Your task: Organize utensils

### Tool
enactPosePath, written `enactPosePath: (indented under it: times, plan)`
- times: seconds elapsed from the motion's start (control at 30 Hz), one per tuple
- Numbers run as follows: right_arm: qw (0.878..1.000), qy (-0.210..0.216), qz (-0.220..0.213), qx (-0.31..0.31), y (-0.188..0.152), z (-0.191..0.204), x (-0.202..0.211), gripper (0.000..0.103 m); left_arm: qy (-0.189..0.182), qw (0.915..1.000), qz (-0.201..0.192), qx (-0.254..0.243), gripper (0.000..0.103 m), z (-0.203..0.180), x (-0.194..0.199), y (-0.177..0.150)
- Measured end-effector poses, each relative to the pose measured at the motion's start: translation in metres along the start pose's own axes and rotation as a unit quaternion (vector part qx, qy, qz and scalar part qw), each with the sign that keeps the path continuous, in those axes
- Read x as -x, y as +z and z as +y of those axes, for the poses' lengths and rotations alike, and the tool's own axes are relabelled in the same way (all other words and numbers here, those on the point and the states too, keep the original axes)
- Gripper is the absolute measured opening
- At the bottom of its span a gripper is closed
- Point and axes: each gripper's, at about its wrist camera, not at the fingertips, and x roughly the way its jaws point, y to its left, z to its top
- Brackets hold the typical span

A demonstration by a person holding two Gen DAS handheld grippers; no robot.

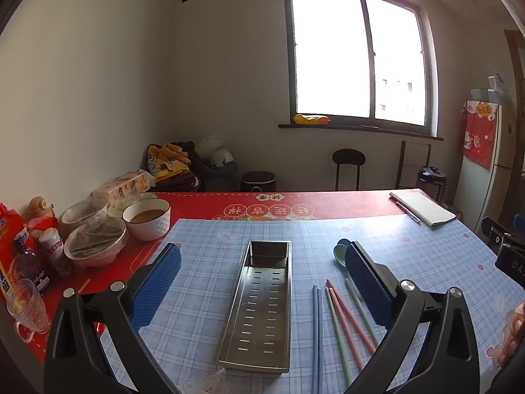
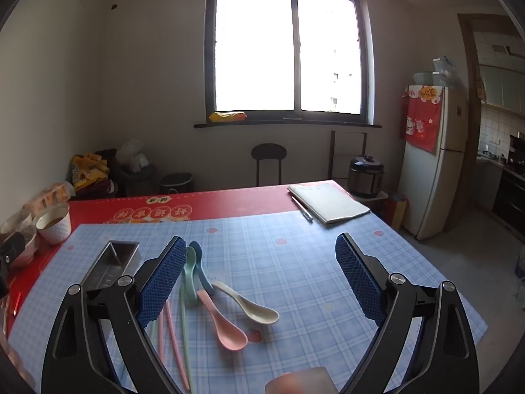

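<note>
**Tool state**
- Left gripper (image 1: 262, 252): jaws fully apart, nothing between the pads; poised above the near half of the steel tray (image 1: 256, 312).
- Right gripper (image 2: 261, 243): jaws fully apart, empty; poised above the spoons, left pad in front of the chopstick tops.

**Location of task items**
- All on the blue checked mat (image 2: 295, 279).
- Tray lengthwise at mid-mat, empty.
- Chopsticks just right of the tray, roughly parallel to it.
- Spoons right of the chopsticks, fanned out.

**Count**
- Tray: 1.
- Blue chopsticks (image 1: 316, 328): 2, lying side by side.
- Pink chopsticks (image 1: 347, 321): 2.
- Green chopsticks (image 1: 338, 338): 2, crossed by the pink ones.
- Chopsticks in total: 6.
- Spoons: 4, namely 1 blue spoon (image 2: 200, 269), 1 green spoon (image 2: 190, 275), 1 pink spoon (image 2: 226, 328), 1 cream spoon (image 2: 256, 310).

**Likely faults and causes**
1. Picking 2 mismatched sticks at once. Cause: pink and green lie crossed and touching, so wide pads closing there probably catch both.
2. Stick slipping or pivoting in the grip. Cause: thin, smooth, flat on the mat; little to pinch. Grasp near mid-length.
3. Disturbing neighbouring spoons. Cause: blue and green handles overlap, and the pink handle appears to touch the cream one; lifting 1 likely drags another.
4. Tray sliding on the smooth mat. Cause: light empty tray struck by a dropped utensil or a pad. Steady with the left gripper if needed.
5. Spill at the left edge. Cause: bowl of brown liquid (image 1: 147, 218) and glass cup (image 1: 26, 308) stand near the left gripper's side; avoid wide leftward swings.
</note>
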Motion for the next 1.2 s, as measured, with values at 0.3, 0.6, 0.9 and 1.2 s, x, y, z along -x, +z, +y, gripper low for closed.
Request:
enactPosePath:
  times: [0.3, 0.6, 0.9, 1.2]
  plan:
    - [1.000, -0.001, -0.002, 0.002, 0.000, 0.000, 0.002, 0.089, 0.006, 1.0000, -0.005, 0.001, 0.098, 0.001, 0.003, -0.002]
    - [1.000, -0.003, -0.005, 0.001, 0.001, 0.000, 0.002, 0.089, 0.018, 0.9996, -0.021, -0.007, 0.098, 0.001, 0.011, 0.004]
    - [1.000, -0.002, -0.005, 0.001, 0.004, -0.001, 0.005, 0.089, 0.019, 0.9994, -0.027, -0.009, 0.098, 0.003, 0.016, 0.007]
    - [1.000, -0.003, -0.009, 0.002, 0.014, -0.001, 0.014, 0.089, 0.018, 0.9993, -0.031, -0.009, 0.098, 0.006, 0.017, 0.008]
